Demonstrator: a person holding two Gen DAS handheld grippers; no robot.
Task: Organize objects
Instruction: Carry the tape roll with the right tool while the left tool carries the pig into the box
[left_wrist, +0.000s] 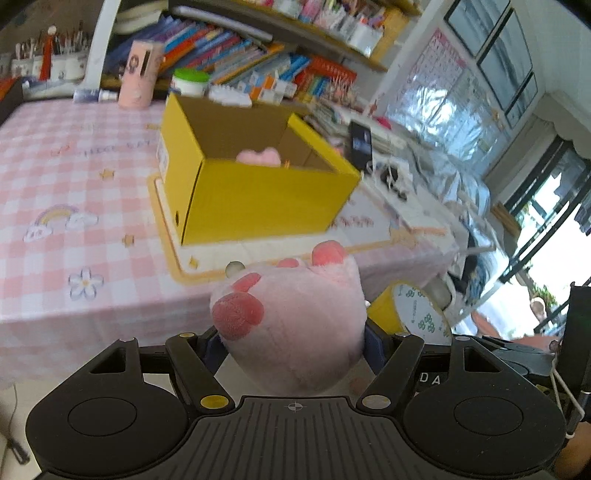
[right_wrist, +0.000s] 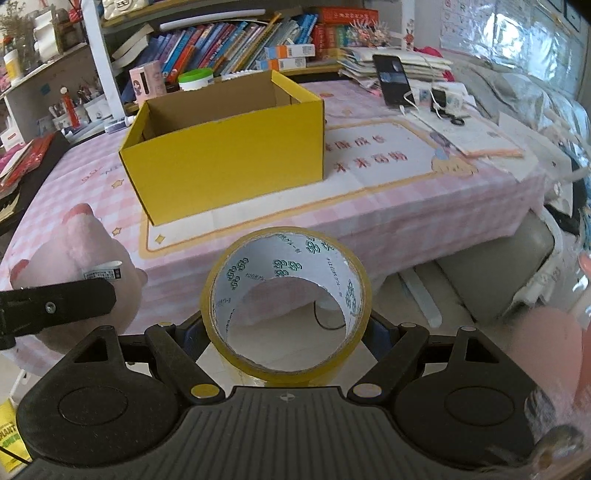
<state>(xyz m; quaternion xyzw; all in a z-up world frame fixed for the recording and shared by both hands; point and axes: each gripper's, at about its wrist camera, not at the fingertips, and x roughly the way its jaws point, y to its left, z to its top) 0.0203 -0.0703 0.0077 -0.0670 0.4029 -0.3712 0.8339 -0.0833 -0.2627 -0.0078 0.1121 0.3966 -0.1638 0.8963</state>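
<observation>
left gripper (left_wrist: 293, 343): clamped on the plush paw (left_wrist: 291, 325), held in the air just off the near edge of the table (left_wrist: 55, 229); the toy is well short of the box

plush paw: soft, fuzzy, pale pink with darker pink toe pads; squishy stuff, so my guess is it could creep out of the jaws or sag if the grip goes slack; there's a paper tag on it in the right view, might snag on the box rim

yellow box (right_wrist: 225, 155): cardboard, matte, open top, sharp thin walls; sits on a glossy printed mat (right_wrist: 388, 162) on the pink checked cloth; looks light, so a bump from either load would probably skid or tip it; another pink plush bit (left_wrist: 258, 157) already pokes up inside

right gripper (right_wrist: 286, 332): closed on the tape roll (right_wrist: 288, 302) from the outside, also hovering off the table edge, beside the paw

tape roll: stiff ring, slick yellow tape over a white printed core; round and smooth so it could pivot or pop out sideways and roll off onto the floor

both loads: close together; heading for the box at once risks them knocking each other

phone (right_wrist: 393, 79): propped at the far right with cables, worth steering clear of
</observation>
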